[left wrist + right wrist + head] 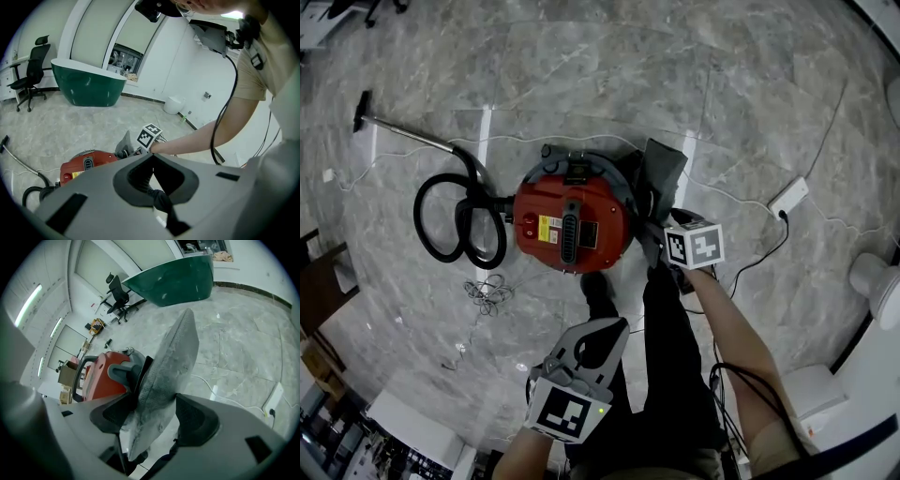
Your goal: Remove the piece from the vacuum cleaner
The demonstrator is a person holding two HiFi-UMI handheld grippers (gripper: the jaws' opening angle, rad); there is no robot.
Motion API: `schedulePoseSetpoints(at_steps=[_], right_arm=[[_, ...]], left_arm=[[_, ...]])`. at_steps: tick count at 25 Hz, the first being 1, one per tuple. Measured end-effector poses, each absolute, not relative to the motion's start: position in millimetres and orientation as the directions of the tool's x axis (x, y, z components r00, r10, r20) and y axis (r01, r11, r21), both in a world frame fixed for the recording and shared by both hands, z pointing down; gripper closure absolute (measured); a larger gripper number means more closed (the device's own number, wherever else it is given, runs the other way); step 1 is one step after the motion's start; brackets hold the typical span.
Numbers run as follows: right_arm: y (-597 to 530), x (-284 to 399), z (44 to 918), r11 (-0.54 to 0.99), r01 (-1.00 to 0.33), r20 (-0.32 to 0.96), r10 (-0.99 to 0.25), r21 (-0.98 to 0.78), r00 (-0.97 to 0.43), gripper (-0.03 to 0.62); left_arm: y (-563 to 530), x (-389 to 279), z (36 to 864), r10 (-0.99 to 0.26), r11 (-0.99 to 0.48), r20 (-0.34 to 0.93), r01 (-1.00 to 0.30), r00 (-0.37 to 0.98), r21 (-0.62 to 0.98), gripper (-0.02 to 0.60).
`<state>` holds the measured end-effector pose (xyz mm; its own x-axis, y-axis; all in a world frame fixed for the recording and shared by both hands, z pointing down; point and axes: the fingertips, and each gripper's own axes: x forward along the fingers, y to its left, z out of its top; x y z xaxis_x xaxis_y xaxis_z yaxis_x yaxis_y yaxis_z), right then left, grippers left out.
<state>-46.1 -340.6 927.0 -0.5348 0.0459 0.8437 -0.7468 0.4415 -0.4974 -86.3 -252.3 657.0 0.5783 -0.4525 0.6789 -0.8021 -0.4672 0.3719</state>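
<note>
A red vacuum cleaner [572, 225] stands on the marble floor, with its black hose [455, 220] coiled to its left and the wand [403, 131] lying beyond. A flat grey filter piece [664, 173] rises at the cleaner's right side. My right gripper [661, 230] is at that piece. In the right gripper view the grey piece [168, 366] stands between the wide jaws of the right gripper [157, 401], leaning on the left pad with a gap at the right one. My left gripper [605, 328] hangs nearer me, above the person's legs, shut and empty, its tips [152, 157] meeting.
A white power strip [787, 197] and its cables lie to the right. A tangle of cord [487, 289] lies left of the person's shoe [600, 291]. A white round object [877, 286] stands at the right edge. A green counter [86, 84] and an office chair [33, 70] stand farther off.
</note>
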Motion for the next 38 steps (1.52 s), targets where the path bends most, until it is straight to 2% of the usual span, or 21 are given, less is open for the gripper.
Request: schedulePoseSetpoints(at_steps=[12, 16, 22, 28, 38], right_arm=[[-342, -41, 938, 0.499, -0.699, 0.845, 0.148, -0.512, -0.514, 0.31], [-338, -40, 938, 0.465, -0.702, 0.831, 0.163, -0.54, -0.531, 0.363], [-338, -36, 938, 0.487, -0.686, 0.831, 0.182, -0.541, -0.526, 0.405], [-337, -34, 939, 0.488, -0.644, 0.79, 0.178, -0.589, -0.587, 0.405], [-337, -33, 938, 0.619, -0.657, 0.862, 0.066, -0.43, -0.502, 0.425]], left_arm=[[-266, -95, 659, -0.466, -0.463, 0.678, -0.81, 0.569, 0.36, 0.578], [-264, -94, 665, -0.453, -0.453, 0.691, -0.813, 0.564, 0.366, 0.578], [-259, -95, 679, -0.41, -0.442, 0.727, -0.817, 0.551, 0.37, 0.578], [-250, -96, 685, -0.395, -0.435, 0.733, -0.815, 0.554, 0.382, 0.578], [-240, -101, 693, -0.38, -0.432, 0.752, -0.822, 0.538, 0.37, 0.578]])
